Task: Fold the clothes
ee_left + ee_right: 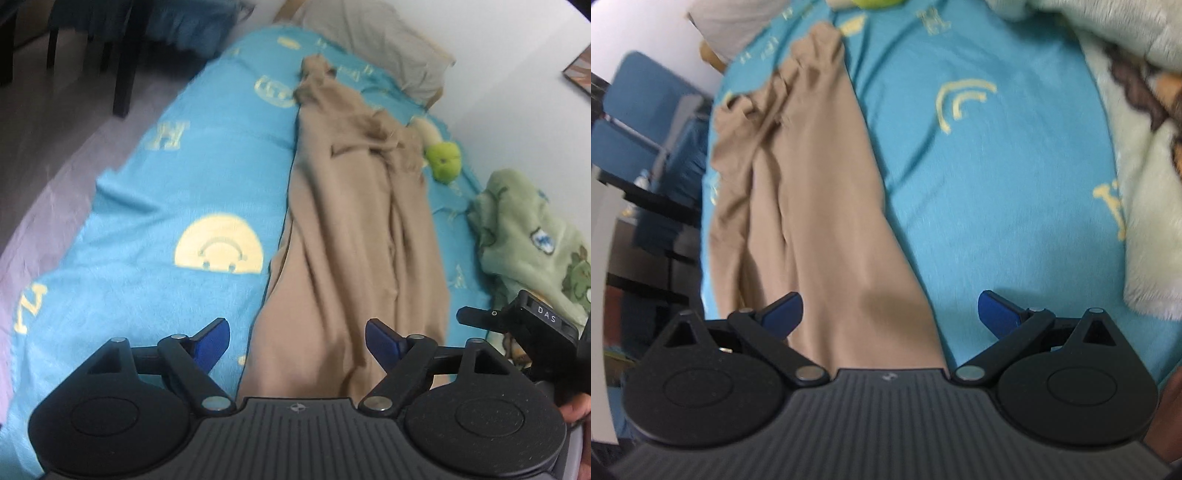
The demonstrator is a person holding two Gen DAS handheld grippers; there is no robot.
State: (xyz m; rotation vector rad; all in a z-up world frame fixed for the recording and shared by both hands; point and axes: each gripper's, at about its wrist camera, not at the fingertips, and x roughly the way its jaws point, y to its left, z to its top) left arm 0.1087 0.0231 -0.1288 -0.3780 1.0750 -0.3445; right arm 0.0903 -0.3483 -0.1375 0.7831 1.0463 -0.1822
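2 grippers, left [297, 341] and right [890, 314], hover spread and empty over limp tan cloth trousers [351, 229] lying straight ahead (soft, probably light); pinching the near hem looks best.

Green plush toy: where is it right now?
Left wrist view: green plush toy lies right of the beige garment, on the blue blanket, near the wall.

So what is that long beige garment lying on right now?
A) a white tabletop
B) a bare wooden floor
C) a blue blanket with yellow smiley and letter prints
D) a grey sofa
C: the beige garment is stretched out lengthwise on the blue blanket, whose yellow smiley face and letters show beside it, while both hand-held grippers hang open above its near end.
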